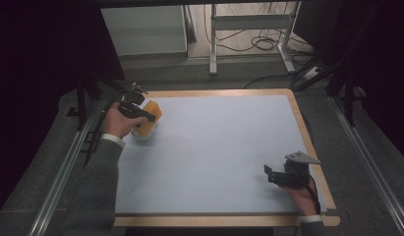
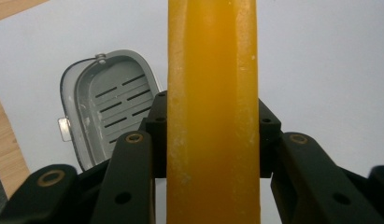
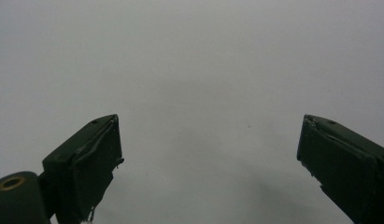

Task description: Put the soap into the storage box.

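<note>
An orange slab is clamped edge-on in my left gripper, held above the mat at the far left. In the left gripper view the slab rises between the black jaws of the left gripper, which are shut on its flat sides. Just below and beside it a grey slotted dish with a wire clasp lies open on the mat, pale under the gripper in the high view. My right gripper rests near the right front edge, jaws wide open over bare mat, with nothing between them.
The pale blue mat lies in a wooden frame. Beyond the far edge stand white table legs and loose cables. Metal rails run along both sides of the table.
</note>
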`<state>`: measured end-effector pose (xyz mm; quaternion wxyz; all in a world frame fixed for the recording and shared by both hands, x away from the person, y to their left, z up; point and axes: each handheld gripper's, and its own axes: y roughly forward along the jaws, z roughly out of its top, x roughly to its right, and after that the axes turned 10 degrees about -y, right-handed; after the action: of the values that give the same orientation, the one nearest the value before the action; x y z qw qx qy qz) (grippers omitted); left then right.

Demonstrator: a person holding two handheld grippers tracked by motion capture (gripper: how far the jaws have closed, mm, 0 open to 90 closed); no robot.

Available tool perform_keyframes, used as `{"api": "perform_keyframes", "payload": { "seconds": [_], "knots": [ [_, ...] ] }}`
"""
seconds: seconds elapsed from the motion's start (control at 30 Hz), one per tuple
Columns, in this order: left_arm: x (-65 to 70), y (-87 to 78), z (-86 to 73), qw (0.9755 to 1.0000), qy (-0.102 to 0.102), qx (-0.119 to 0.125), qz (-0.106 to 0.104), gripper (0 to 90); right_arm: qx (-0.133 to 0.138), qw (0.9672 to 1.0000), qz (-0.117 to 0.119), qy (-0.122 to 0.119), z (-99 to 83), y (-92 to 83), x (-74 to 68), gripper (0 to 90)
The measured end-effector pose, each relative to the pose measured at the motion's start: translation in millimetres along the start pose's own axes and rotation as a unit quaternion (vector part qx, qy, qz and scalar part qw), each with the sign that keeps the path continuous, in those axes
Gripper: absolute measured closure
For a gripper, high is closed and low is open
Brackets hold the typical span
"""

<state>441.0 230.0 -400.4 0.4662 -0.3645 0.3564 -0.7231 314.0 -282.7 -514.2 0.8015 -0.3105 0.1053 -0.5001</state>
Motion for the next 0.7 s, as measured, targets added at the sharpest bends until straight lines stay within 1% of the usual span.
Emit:
{"api": "perform_keyframes", "payload": {
  "seconds": [0.17,0.33,0.43,0.6,0.67,0.7],
  "knots": [
    [-4.8,2.0,2.2,0.9999,-0.011,0.002,0.003,60.8,-0.001,1.0000,0.000,0.001,-0.3,0.2,0.4,6.5],
    [-11.9,5.7,4.1,0.9999,-0.016,-0.001,0.006,60.7,-0.001,1.0000,-0.001,0.001,-0.6,0.1,0.9,6.5],
    [-16.9,7.7,4.2,0.9997,-0.025,0.003,0.003,60.7,-0.001,1.0000,-0.002,0.003,-1.0,0.2,1.5,6.5],
    [-24.9,11.0,5.2,0.9993,-0.037,0.000,0.007,60.7,-0.002,1.0000,-0.003,0.001,-1.2,0.7,1.2,6.5],
    [-27.6,11.5,5.7,0.9992,-0.039,0.000,0.005,60.7,-0.002,1.0000,-0.003,0.002,-1.3,0.6,1.4,6.5],
    [-28.8,11.6,6.0,0.9990,-0.044,0.001,0.003,60.7,-0.002,1.0000,-0.004,0.001,-1.4,0.7,1.7,6.5]
  ]
}}
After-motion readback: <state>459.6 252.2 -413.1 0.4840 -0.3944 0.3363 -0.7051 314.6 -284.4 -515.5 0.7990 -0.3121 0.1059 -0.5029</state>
